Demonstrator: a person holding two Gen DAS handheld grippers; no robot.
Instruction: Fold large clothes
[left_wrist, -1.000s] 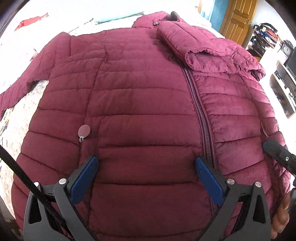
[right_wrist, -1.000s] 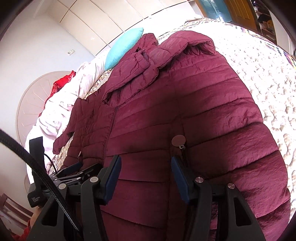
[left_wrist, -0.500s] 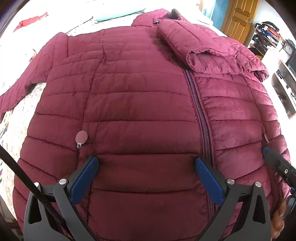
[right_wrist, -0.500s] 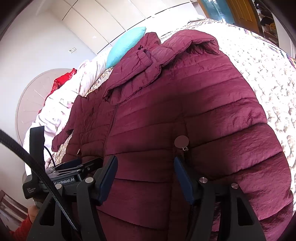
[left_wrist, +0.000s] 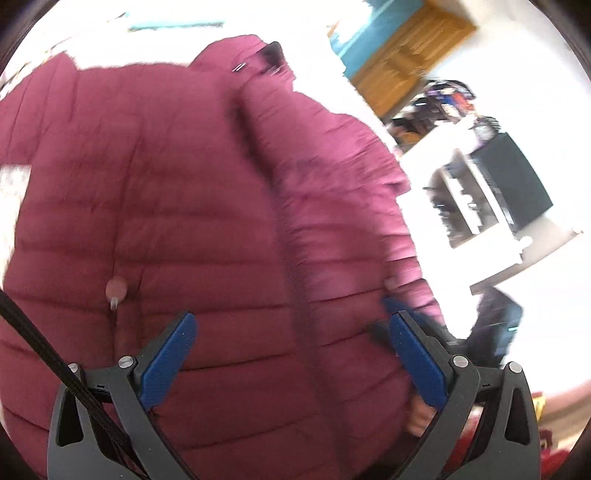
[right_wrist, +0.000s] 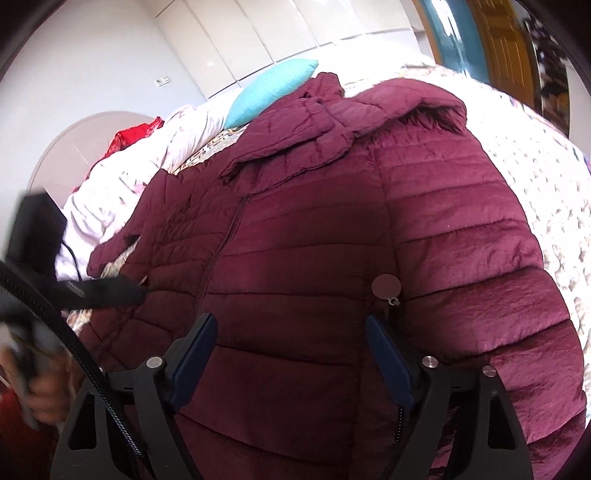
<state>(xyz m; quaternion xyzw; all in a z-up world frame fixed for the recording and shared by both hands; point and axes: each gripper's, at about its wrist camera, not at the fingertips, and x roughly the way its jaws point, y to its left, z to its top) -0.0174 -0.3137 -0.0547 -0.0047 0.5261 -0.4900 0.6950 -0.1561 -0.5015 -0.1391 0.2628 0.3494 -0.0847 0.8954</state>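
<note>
A maroon quilted puffer jacket lies front up on the bed, zipped, with one sleeve folded across the chest. It also fills the right wrist view. My left gripper is open just above the lower front of the jacket, astride the zip. My right gripper is open above the hem near the round pocket pull. The left gripper also shows at the left edge of the right wrist view. Neither gripper holds any fabric.
The jacket rests on a pale patterned bedspread. A turquoise pillow and white bedding lie by the headboard. A wooden door, a white shelf unit and a dark screen stand beyond the bed.
The left gripper has swung fast to the right, blurring its view and bringing the shelf unit and door in. The right gripper has moved slightly closer. Both stay open.
</note>
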